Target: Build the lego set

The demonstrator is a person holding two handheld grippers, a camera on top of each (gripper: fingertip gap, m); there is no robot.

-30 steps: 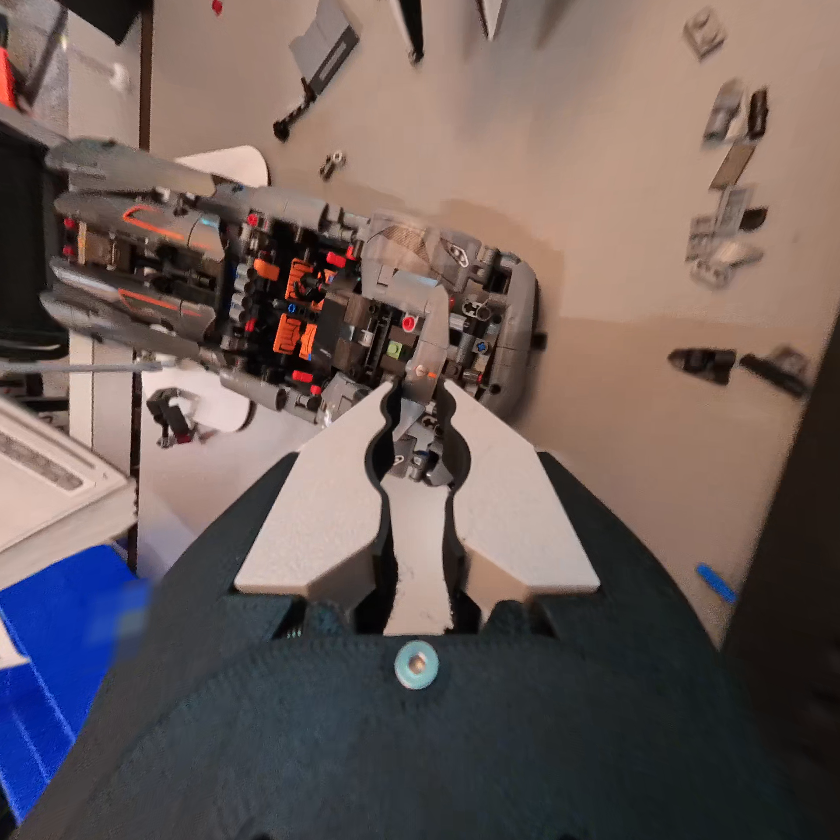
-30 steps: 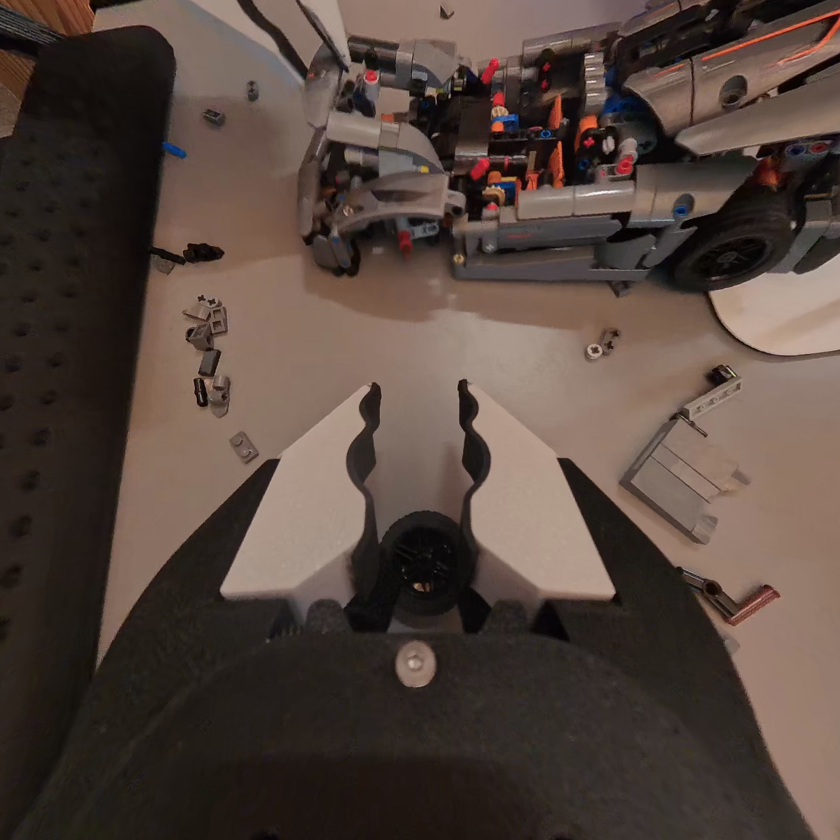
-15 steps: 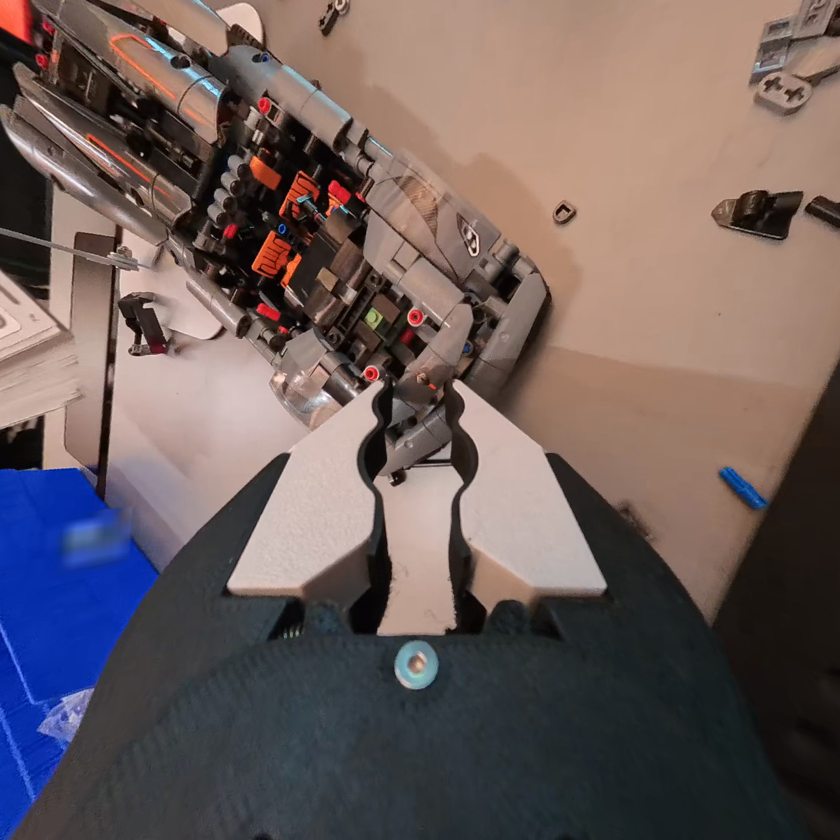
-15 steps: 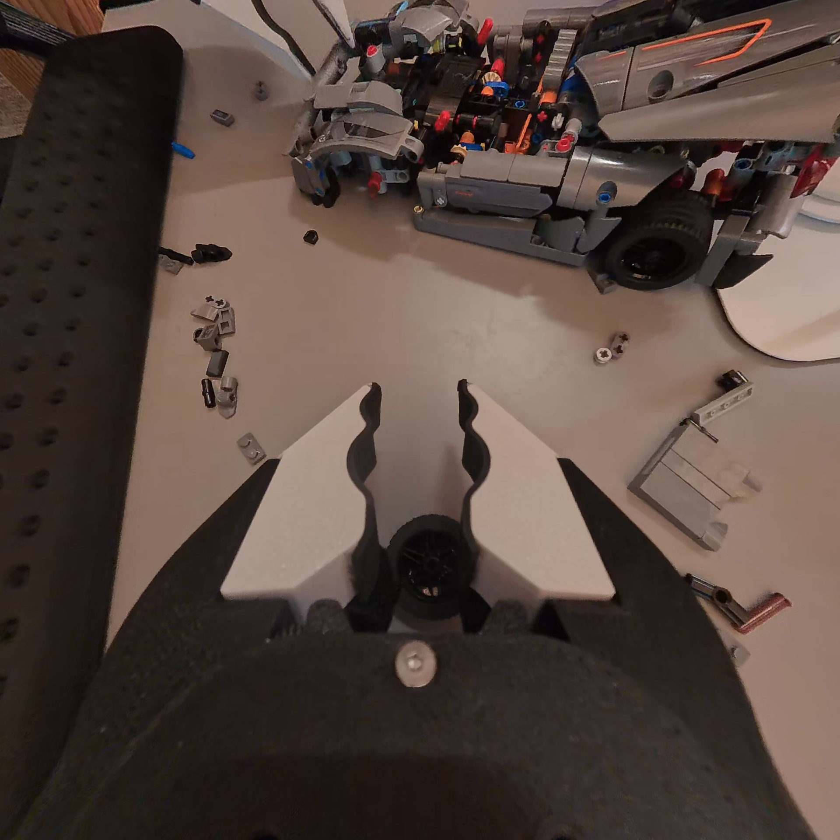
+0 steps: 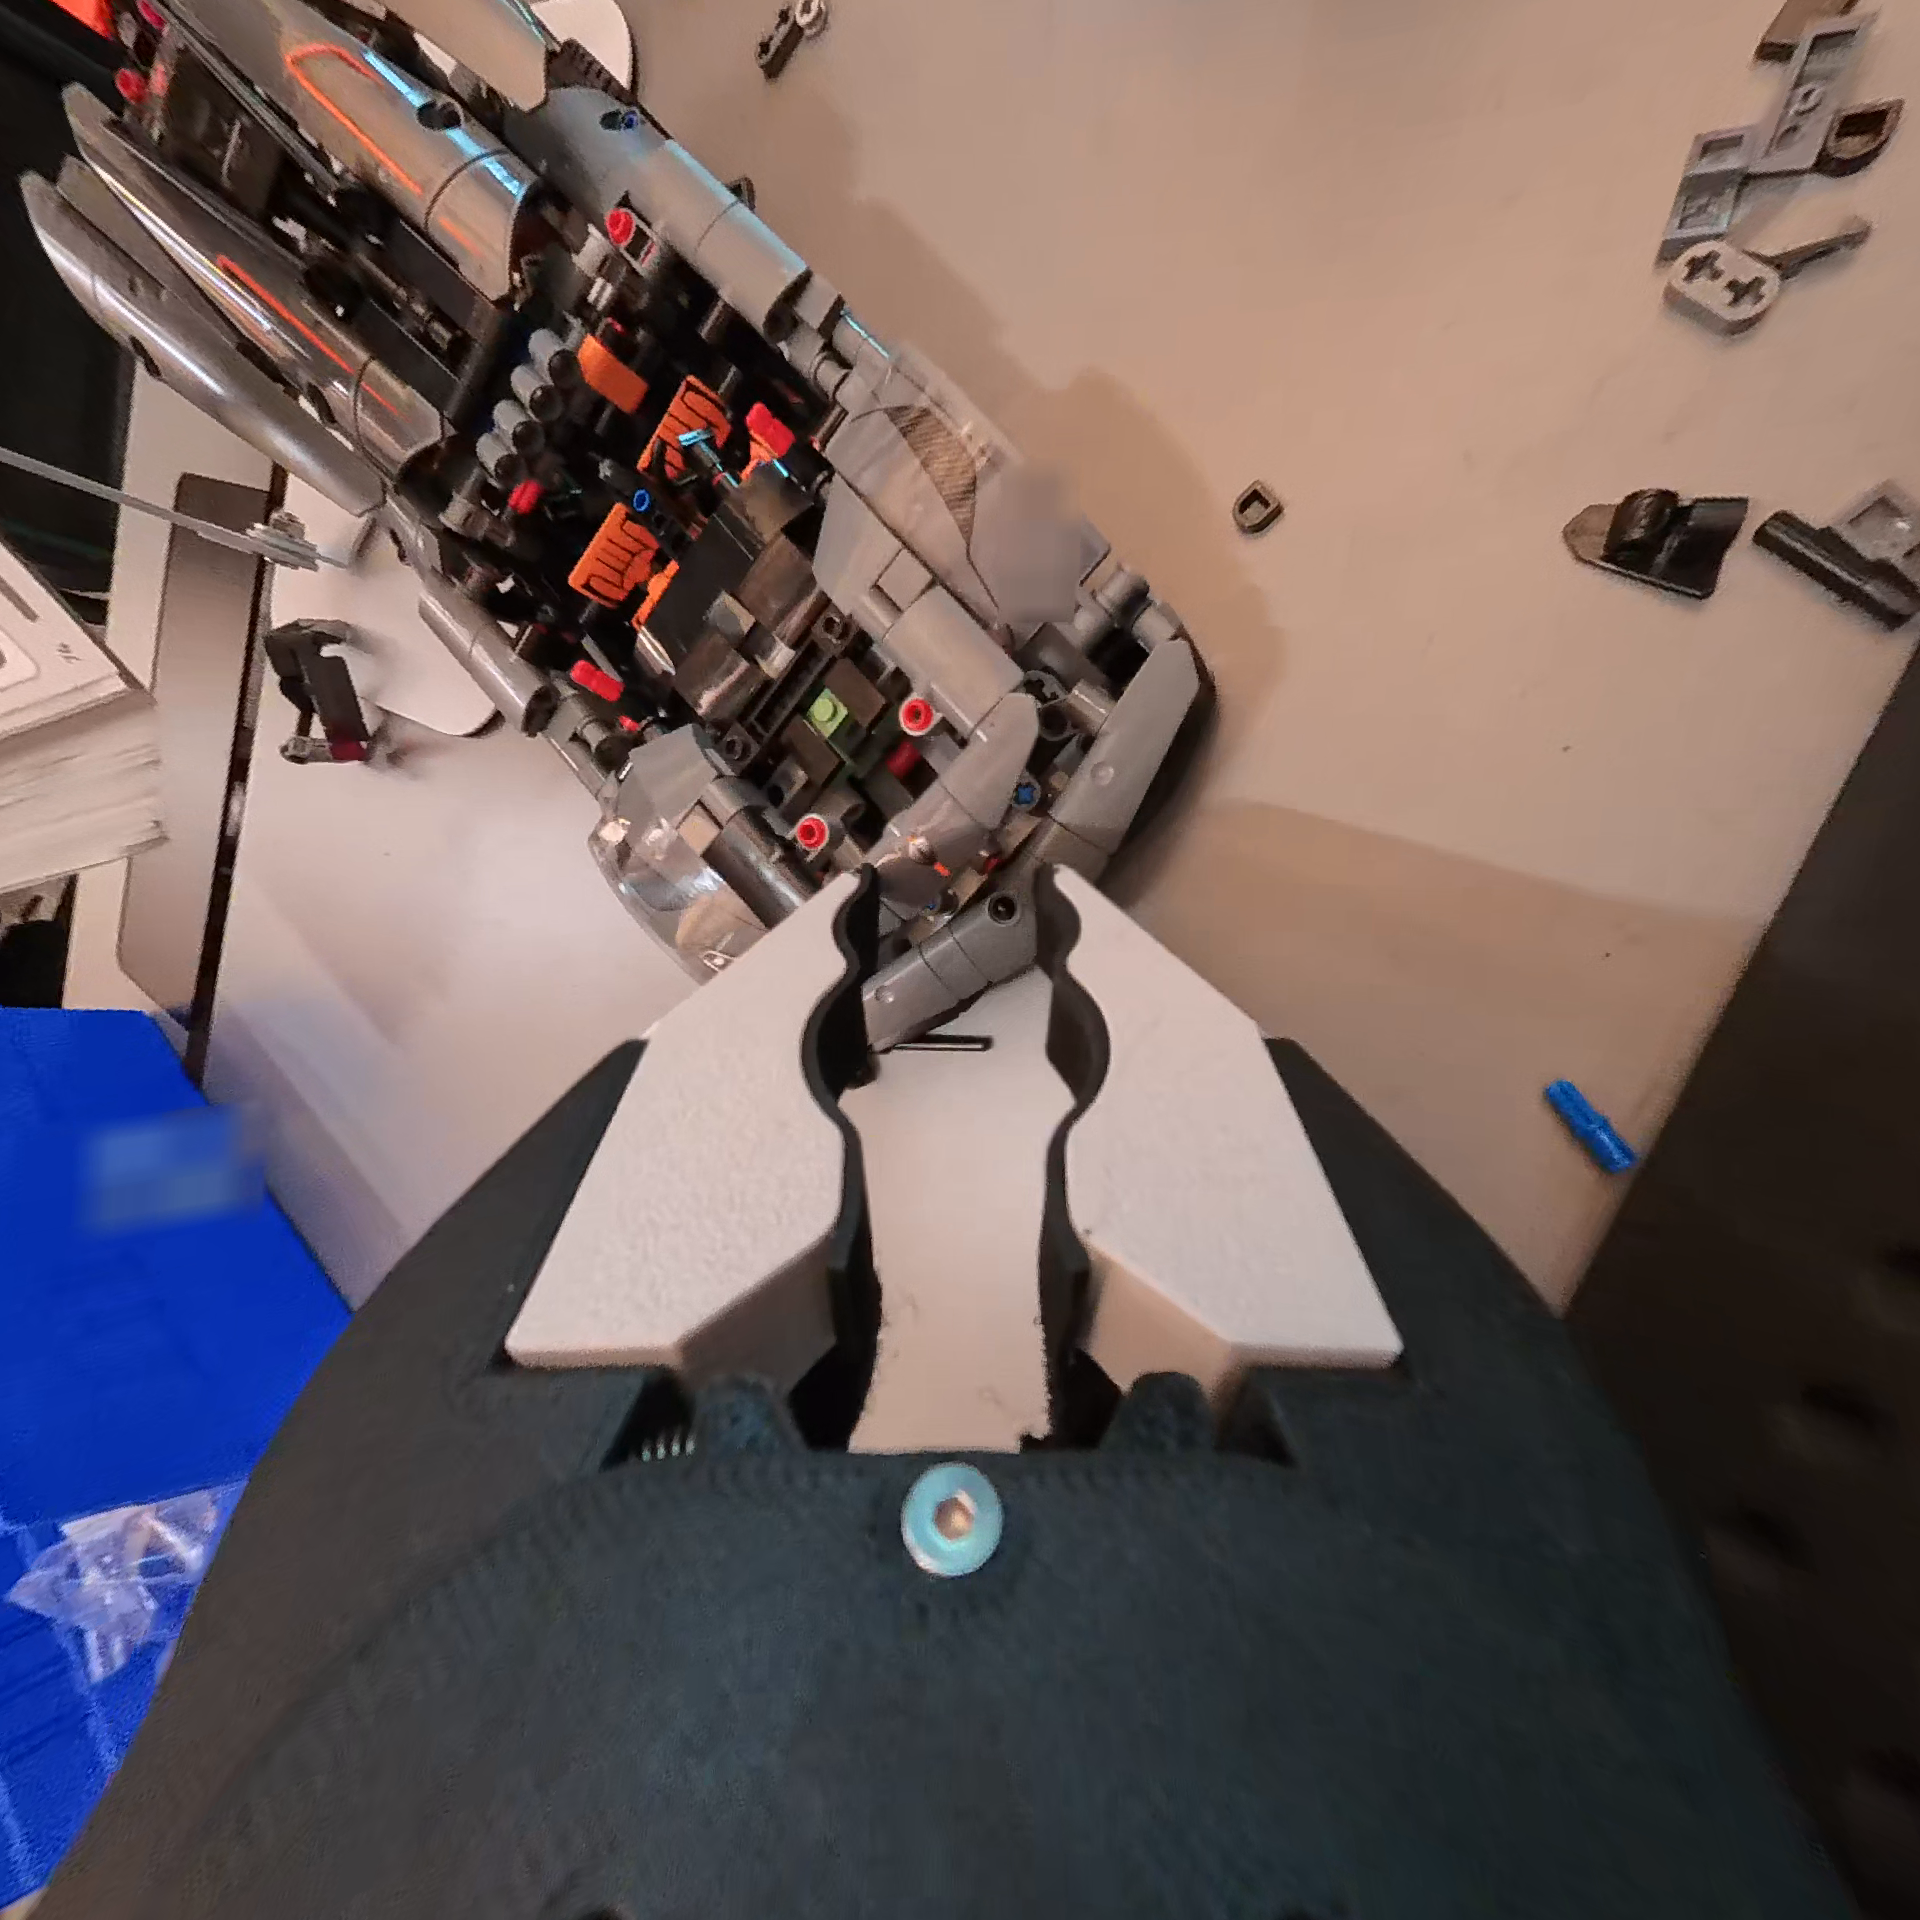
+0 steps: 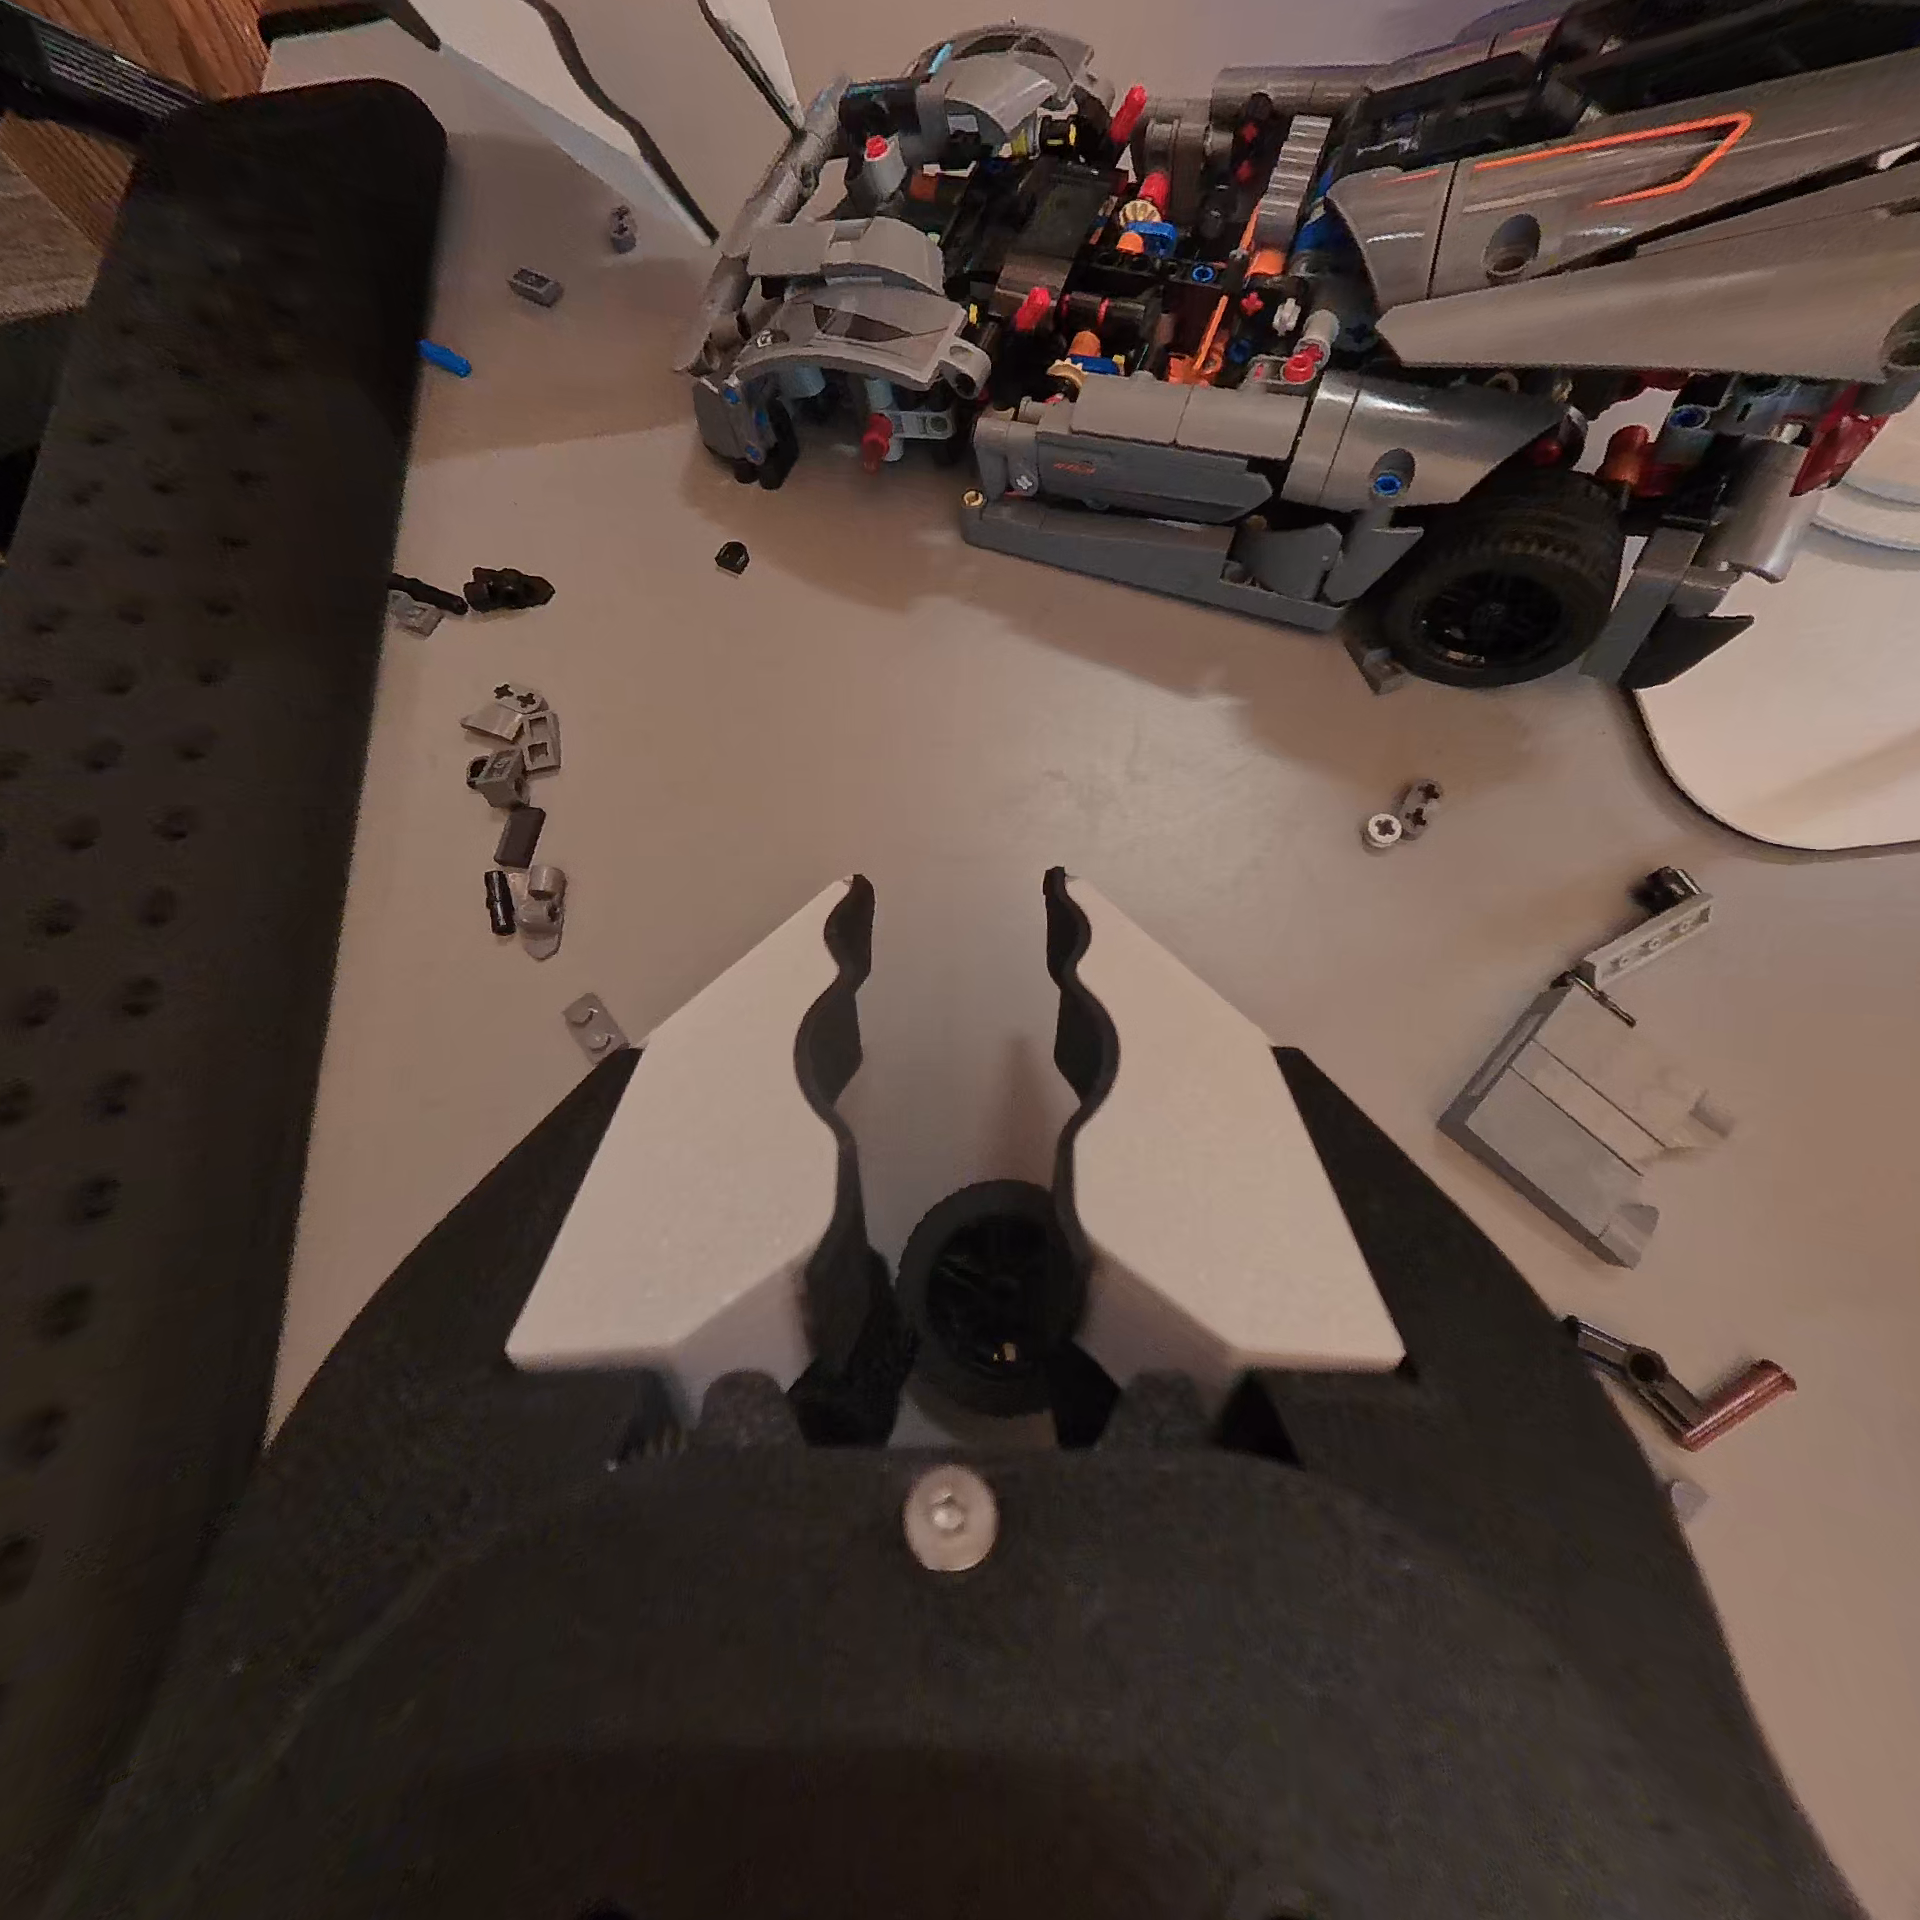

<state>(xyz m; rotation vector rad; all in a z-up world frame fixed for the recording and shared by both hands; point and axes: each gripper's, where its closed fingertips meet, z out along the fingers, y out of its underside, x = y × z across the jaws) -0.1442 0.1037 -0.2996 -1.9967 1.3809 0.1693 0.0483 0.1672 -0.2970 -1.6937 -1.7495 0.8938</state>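
Swinging further round since the earlier frames, the grey lego car [image 5: 727,582] is now lying diagonally across the left wrist view, its nose nearest the camera, while in the right wrist view it is showing its side with the rear wheel [image 6: 1496,597] fitted and the front arch empty. Gripping a grey link at that front corner, the left gripper [image 5: 951,920] is turning the model, its fingers closed on the piece; the turn is probably presenting the empty arch for a wheel. Hovering well apart from the car, the right gripper [image 6: 951,883] is carrying a black wheel [image 6: 987,1294] wedged deep between its fingers, whose tips are standing apart. Loose parts are lying scattered on the beige table [image 6: 987,748]: small grey and black pieces [image 6: 520,800], a grey panel [image 6: 1569,1122], a blue pin [image 5: 1588,1125]. Bordering the table are a black perforated pad [image 6: 177,623] and a blue bin [image 5: 125,1351].
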